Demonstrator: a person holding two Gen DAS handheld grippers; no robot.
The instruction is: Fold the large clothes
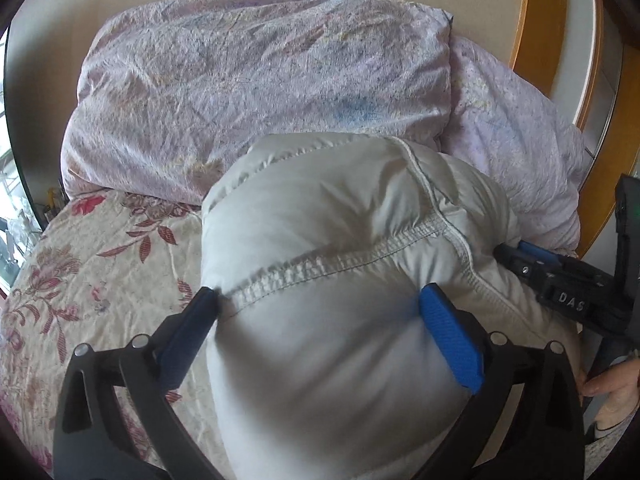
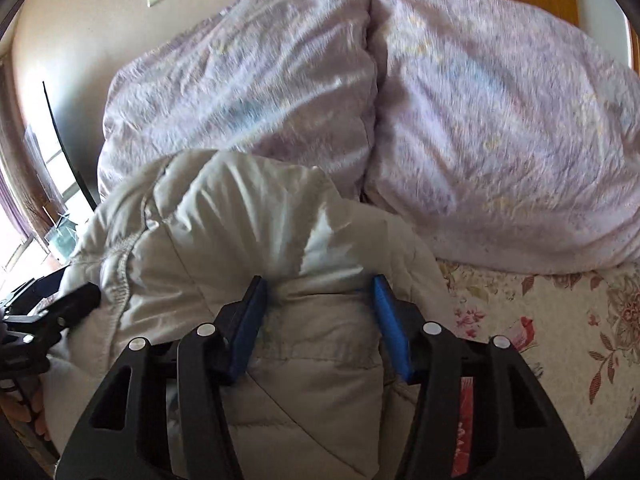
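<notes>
A puffy white padded jacket [image 1: 320, 208] lies bundled on the floral bed sheet [image 1: 100, 260]. My left gripper [image 1: 320, 292] stands open at full width astride the bundle, its blue pads [image 1: 448, 336] against the fabric on either side without squeezing it. In the right wrist view my right gripper [image 2: 319, 280] is shut on a raised fold of the jacket [image 2: 240, 232], and the cloth puckers between the pads [image 2: 388, 316]. Each gripper shows at the edge of the other's view: the right gripper [image 1: 516, 252] and the left gripper [image 2: 80, 296].
Two lilac crumpled pillows or a rolled duvet [image 2: 500, 120] pile up right behind the jacket against the wall. A wooden frame [image 1: 540, 20] stands at the back right, a window [image 2: 60, 180] at the left. A hand [image 1: 612, 384] holds the right gripper's handle.
</notes>
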